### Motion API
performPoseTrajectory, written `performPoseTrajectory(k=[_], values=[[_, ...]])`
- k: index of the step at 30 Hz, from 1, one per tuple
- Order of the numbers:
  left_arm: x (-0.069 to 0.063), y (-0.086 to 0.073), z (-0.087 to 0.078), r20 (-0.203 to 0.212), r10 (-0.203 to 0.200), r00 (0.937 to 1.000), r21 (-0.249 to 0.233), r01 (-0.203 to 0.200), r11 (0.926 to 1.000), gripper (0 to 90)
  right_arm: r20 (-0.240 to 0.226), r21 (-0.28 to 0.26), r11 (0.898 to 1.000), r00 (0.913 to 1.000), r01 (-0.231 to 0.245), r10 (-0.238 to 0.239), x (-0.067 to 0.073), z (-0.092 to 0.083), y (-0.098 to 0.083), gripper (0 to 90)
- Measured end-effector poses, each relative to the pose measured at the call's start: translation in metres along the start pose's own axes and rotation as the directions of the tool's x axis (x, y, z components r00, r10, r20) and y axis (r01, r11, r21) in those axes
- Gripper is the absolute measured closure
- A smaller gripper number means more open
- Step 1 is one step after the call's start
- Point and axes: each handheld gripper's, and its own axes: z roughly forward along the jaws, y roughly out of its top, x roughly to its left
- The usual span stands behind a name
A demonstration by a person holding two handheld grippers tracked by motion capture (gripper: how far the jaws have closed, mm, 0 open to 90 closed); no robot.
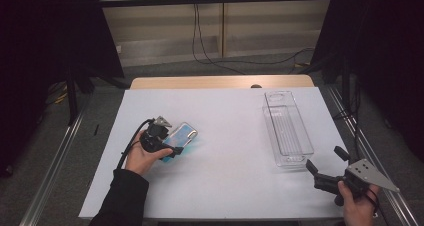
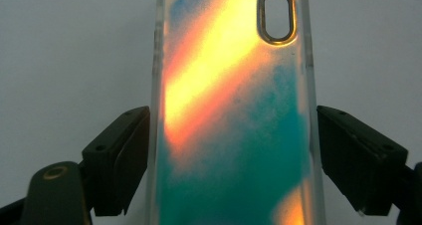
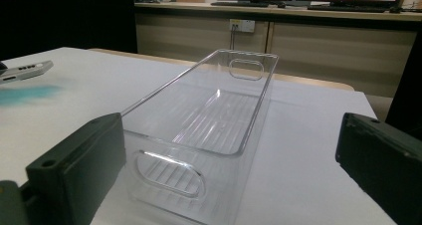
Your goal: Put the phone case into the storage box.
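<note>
With our left claw (image 1: 176,150) clamped on the phone case (image 1: 181,137) at the desk's (image 1: 225,186) nine o'clock, the clear bin (image 1: 287,128) lies toward three, nearer our wide-open right claw (image 1: 327,158).

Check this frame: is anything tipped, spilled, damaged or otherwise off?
Nothing stands out. The phone case is gripped by its long edges in the left gripper, and the clear bin stands upright and empty on the white table.

Bare white table (image 1: 225,151) between phone case (image 1: 182,136) and clear bin (image 1: 287,128)
</note>
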Motion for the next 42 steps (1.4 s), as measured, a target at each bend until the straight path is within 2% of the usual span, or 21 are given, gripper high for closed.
performPoseTrajectory(k=[4, 11, 16, 24, 42], values=[[-0.001, 0.000, -0.004, -0.016, -0.002, 0.9999, -0.032, 0.002, 0.9995, 17.4, 0.000, 0.000, 1.000, 1.0000, 0.000, 0.000, 0.000, 0.000, 0.000, 0.0], [-0.006, 0.002, -0.013, -0.049, 0.000, 0.9988, -0.115, -0.005, 0.9933, 17.4, 0.002, -0.002, 1.000, 1.0000, 0.001, -0.001, 0.000, -0.001, 0.000, 0.0], [-0.008, 0.002, -0.017, -0.071, 0.001, 0.9975, -0.138, -0.011, 0.9904, 17.4, 0.002, -0.002, 1.000, 1.0000, 0.001, -0.001, 0.000, -0.001, 0.000, 0.0], [-0.017, 0.000, -0.023, -0.119, 0.000, 0.9929, -0.206, -0.025, 0.9783, 17.4, -0.001, -0.004, 1.000, 0.9999, 0.010, -0.010, 0.000, -0.001, 0.000, 0.0], [-0.044, -0.004, -0.034, -0.111, 0.021, 0.9935, -0.281, -0.052, 0.9583, 17.3, 0.000, -0.004, 1.000, 1.0000, 0.002, -0.002, 0.000, -0.002, 0.000, 0.0]])
